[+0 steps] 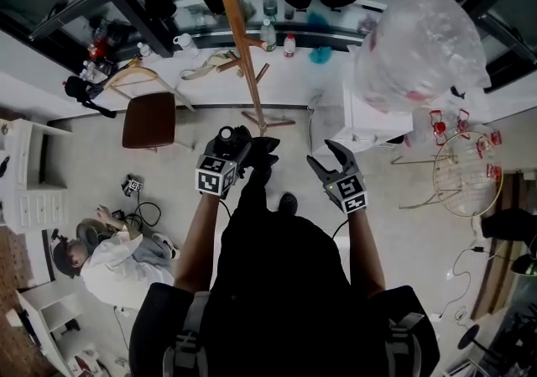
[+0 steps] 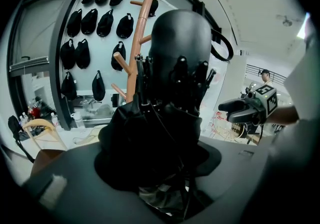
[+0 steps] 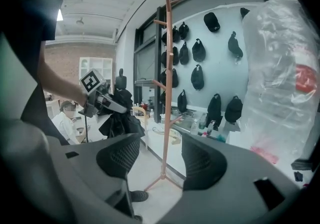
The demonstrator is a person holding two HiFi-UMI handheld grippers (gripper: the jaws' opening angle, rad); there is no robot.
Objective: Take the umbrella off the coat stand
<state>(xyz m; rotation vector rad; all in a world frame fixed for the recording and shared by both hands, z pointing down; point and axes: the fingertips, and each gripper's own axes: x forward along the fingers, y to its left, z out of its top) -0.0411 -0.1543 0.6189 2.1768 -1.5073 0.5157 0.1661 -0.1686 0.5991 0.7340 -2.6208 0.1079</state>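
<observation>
My left gripper (image 1: 239,147) is shut on a folded black umbrella (image 1: 256,153), held out in front of the person and clear of the coat stand. In the left gripper view the umbrella (image 2: 172,98) fills the middle, its bunched fabric sitting between the jaws, with its far end pointing away. The wooden coat stand (image 1: 237,39) rises just beyond it, and its pegs (image 2: 131,63) carry no umbrella. My right gripper (image 1: 325,157) stands open and empty to the right of the umbrella. In the right gripper view the stand (image 3: 167,93) is straight ahead between the two pads (image 3: 117,155).
A big clear plastic bag (image 1: 422,39) hangs at the upper right. A brown chair (image 1: 149,120) stands left of the stand's foot. A wire rack (image 1: 464,174) is at the right. A person sits on the floor at lower left (image 1: 105,262). Black caps (image 3: 198,76) hang on the wall.
</observation>
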